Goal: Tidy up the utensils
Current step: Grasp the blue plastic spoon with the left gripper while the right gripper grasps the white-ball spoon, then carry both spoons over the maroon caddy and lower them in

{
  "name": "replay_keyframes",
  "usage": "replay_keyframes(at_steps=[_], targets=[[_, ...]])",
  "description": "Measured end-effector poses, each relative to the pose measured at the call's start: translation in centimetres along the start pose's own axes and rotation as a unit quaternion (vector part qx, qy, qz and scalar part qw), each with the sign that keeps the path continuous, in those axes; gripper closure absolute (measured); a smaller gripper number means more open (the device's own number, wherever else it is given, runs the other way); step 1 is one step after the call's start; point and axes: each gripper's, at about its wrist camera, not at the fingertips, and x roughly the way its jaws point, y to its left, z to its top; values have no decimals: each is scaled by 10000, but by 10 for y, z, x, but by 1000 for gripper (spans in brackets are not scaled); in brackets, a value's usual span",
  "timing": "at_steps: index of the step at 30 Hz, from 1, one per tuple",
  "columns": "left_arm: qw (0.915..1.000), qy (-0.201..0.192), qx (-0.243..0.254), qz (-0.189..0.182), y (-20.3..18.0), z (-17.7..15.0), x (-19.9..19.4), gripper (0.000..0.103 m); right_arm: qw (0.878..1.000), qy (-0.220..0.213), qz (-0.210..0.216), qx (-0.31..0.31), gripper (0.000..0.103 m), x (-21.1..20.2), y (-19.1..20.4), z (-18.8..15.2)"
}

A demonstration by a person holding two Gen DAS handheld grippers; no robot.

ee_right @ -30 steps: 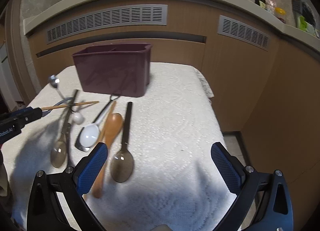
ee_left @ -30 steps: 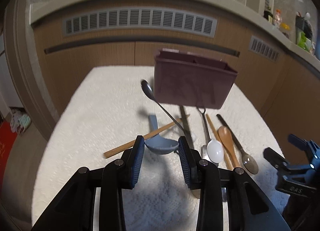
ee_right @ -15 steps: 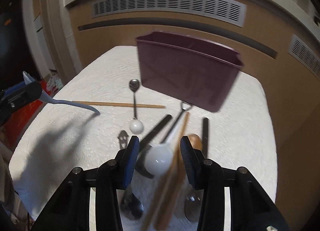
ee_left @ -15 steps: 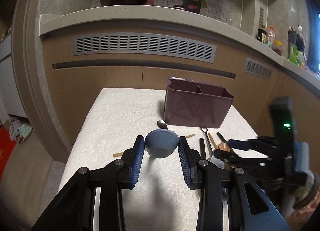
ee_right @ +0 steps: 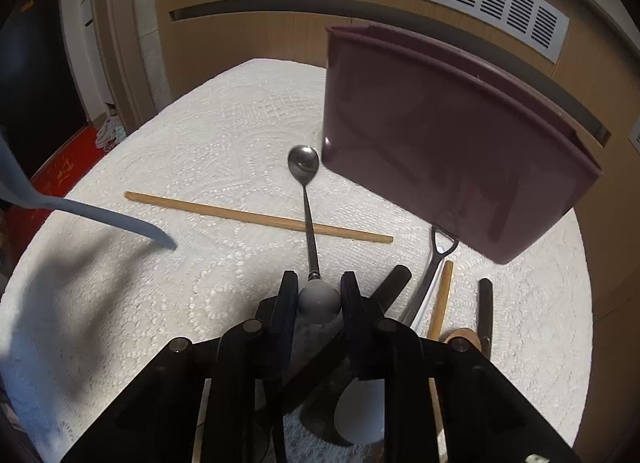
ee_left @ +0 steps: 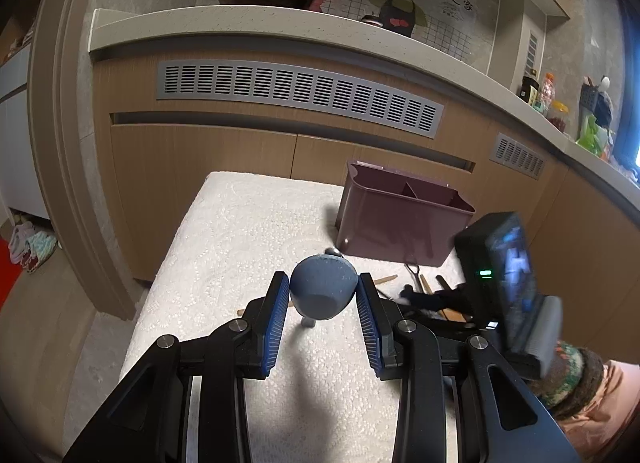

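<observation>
The left gripper (ee_left: 323,298) has its 2 blue-padded fingers (ee_left: 276,319) clamped on the bowl of a blue-grey soup spoon (ee_left: 323,291), which hangs above the white textured cloth (ee_left: 240,247) on the counter; in the right wrist view the spoon's handle (ee_right: 100,215) slants in from the left edge, its tip clear of the cloth. The right gripper (ee_right: 319,299) is low over the utensils, its fingers (ee_right: 287,303) pressed against both sides of the round grey ball end (ee_right: 319,300) of a slim metal spoon (ee_right: 306,199). That spoon lies pointing away from the camera, its bowl just beside the near corner of the maroon utensil caddy (ee_right: 440,143), and its stem crosses over 1 wooden chopstick (ee_right: 256,217) lying flat across the cloth. To the right of the gripper lie a black handle (ee_right: 394,279), a metal handle with an open loop end (ee_right: 438,255), a second wooden stick (ee_right: 440,299), another black handle (ee_right: 485,311) and the bowl of a wooden spoon (ee_right: 464,337). A white spoon bowl (ee_right: 360,415) shows beneath the gripper body. The caddy (ee_left: 404,219) stands at the far side of the cloth with a divider splitting its open top.
</observation>
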Motion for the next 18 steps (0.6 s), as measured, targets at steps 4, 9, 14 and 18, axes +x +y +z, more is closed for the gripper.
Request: replay_keyframes(at_steps=[4, 9, 14, 18], targets=[[9999, -83, 82, 1, -8, 2, -9, 67, 9974, -632, -305, -165, 83, -50, 1, -1], [9997, -116, 150, -140, -23, 5, -17, 67, 9909, -1279, -405, 72, 83, -120, -17, -5], [9991, 20, 244, -333, -42, 7, -19, 67, 9894, -1345, -254, 495, 83, -154, -39, -12], [9982, -85, 383, -445, -56, 23, -27, 67, 9866, -1440, -160, 750, 83, -177, -61, -23]])
